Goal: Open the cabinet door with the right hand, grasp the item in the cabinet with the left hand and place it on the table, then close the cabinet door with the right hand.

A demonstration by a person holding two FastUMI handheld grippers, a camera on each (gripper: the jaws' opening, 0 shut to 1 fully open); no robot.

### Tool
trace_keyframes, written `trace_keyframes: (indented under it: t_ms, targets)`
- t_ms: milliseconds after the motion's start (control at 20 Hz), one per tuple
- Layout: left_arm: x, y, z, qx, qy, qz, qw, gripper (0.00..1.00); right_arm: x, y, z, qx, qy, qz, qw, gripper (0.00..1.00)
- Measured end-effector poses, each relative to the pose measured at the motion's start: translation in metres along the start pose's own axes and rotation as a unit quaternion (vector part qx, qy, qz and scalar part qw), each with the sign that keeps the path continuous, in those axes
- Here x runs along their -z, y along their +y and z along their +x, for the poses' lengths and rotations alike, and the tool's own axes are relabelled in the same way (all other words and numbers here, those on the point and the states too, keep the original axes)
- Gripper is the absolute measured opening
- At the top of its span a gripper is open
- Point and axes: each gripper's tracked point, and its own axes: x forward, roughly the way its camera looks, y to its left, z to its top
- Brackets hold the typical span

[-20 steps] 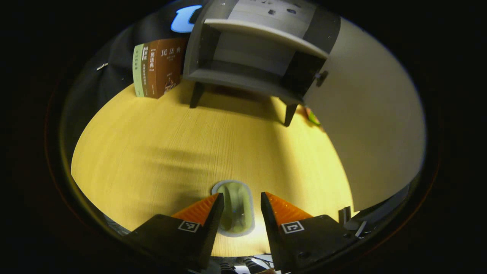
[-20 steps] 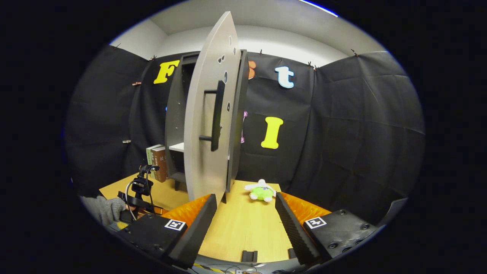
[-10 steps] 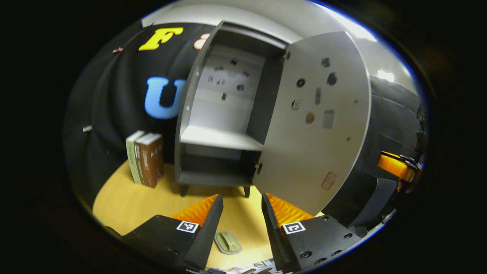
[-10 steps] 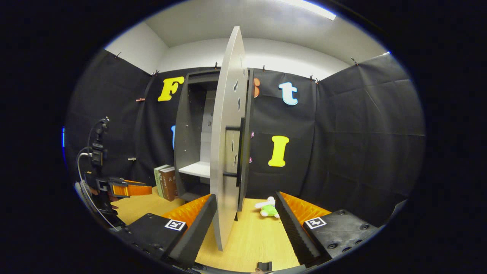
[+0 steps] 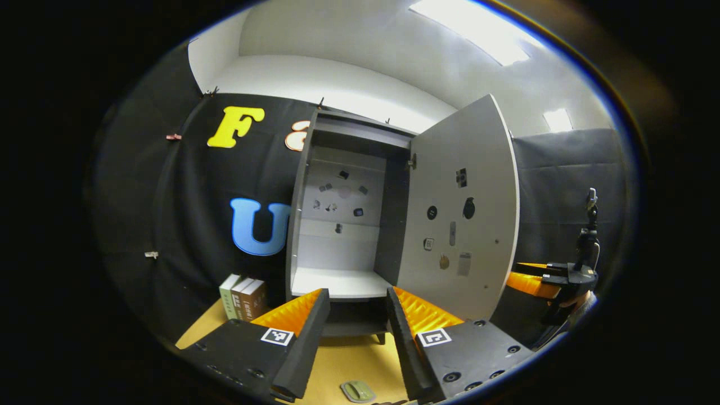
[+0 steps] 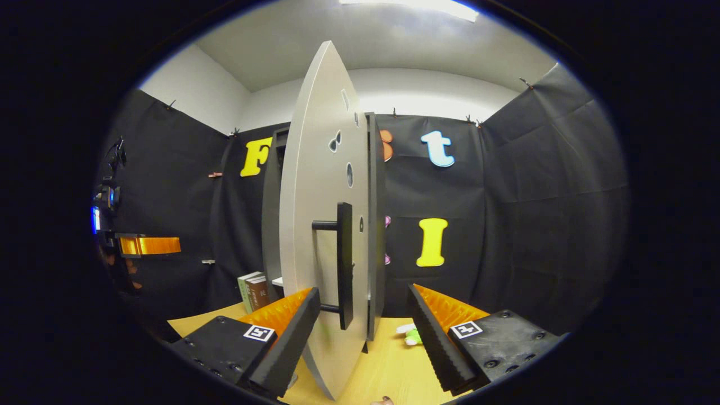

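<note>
Yellow table (image 5: 332, 363) below, left tongs (image 5: 352, 315) wide open and empty, right tongs (image 6: 364, 323) spread around door handle (image 6: 343, 264), untouched

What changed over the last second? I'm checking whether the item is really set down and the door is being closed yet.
The left gripper let go of the pale green item, which lies on the table, and rose from it, open, to face the cabinet. The right gripper, open, moved in on the door, its handle now between the fingers, ungrasped. The door stayed open; books and plush toy stayed put.
</note>
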Motion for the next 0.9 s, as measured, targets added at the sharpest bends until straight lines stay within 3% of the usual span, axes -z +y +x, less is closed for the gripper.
trace_keyframes:
  t_ms: [100, 400, 750, 900]
  targets:
    - [0.003, 0.000, 0.002, -0.015, 0.001, 0.002, 1.000, 0.65, 0.003, 0.007, 0.004, -0.030, 0.006, 0.019, 0.999, 0.94]
    - [0.008, 0.014, 0.030, -0.012, 0.017, 0.002, 1.000, 0.65, 0.009, 0.051, 0.024, -0.073, 0.020, 0.038, 0.996, 1.00]
    - [0.001, 0.067, 0.039, 0.022, 0.028, 0.026, 0.999, 0.65, 0.020, 0.102, 0.068, -0.019, 0.018, 0.033, 0.999, 0.97]
    - [0.000, 0.086, 0.044, 0.034, 0.028, 0.018, 0.999, 0.65, 0.029, 0.144, 0.085, -0.035, 0.019, 0.038, 0.998, 0.97]
